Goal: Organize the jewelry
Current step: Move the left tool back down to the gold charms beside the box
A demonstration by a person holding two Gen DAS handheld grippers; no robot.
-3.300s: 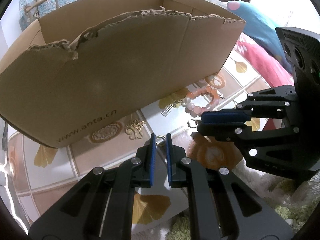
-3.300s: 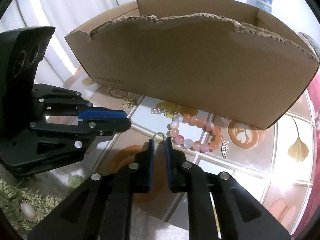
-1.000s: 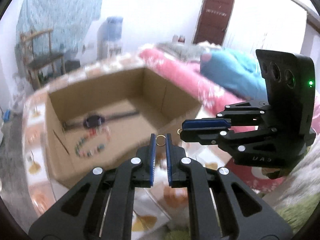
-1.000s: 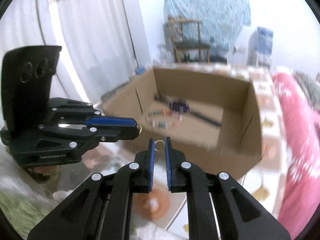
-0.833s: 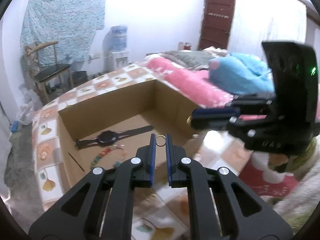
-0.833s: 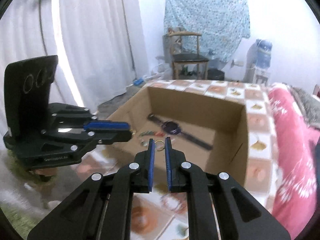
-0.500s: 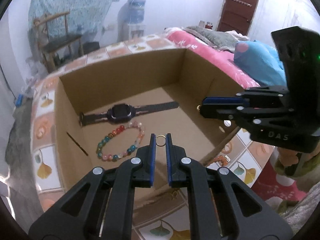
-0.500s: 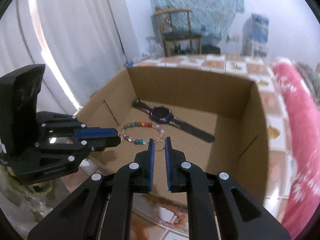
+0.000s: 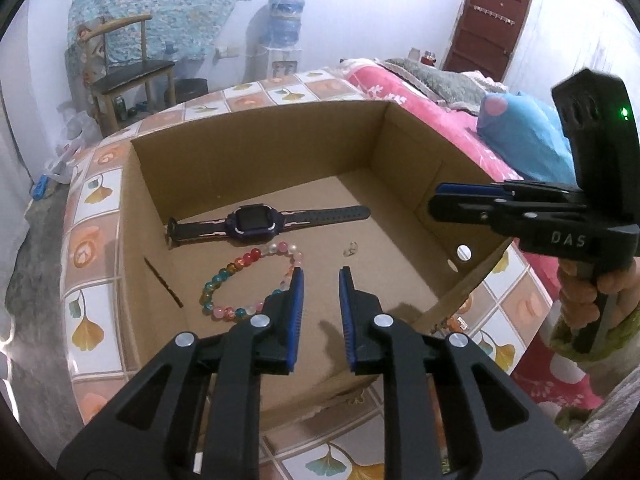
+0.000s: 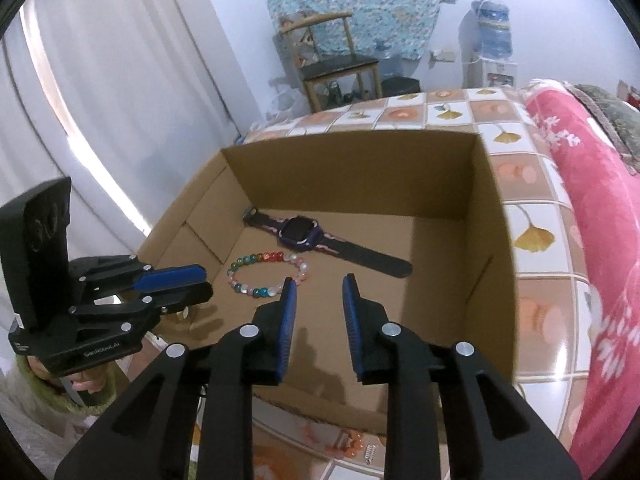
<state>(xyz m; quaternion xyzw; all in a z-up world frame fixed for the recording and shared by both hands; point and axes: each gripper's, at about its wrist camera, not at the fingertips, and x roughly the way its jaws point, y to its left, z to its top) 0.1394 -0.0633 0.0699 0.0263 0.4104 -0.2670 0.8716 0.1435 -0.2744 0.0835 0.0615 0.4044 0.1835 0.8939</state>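
Both grippers, left (image 9: 321, 280) and right (image 10: 319, 286), hang over the cardboard box (image 9: 256, 136), jaws just parted and empty, one small ring (image 9: 351, 247) on the floor near the bracelet (image 9: 252, 280); risk: the other ring, unseen, bounces astray

We count one cardboard box (image 9: 256, 152), one smartwatch (image 9: 256, 222), one multicoloured bead bracelet (image 9: 232, 280) and one small ring (image 9: 351, 247) inside it, plus one wooden chair (image 10: 336, 68) and one water dispenser (image 9: 285, 32).

left claw (image 9: 321, 280): just opened, empty | box (image 9: 256, 152): watch (image 9: 256, 222), bracelet (image 9: 250, 280)
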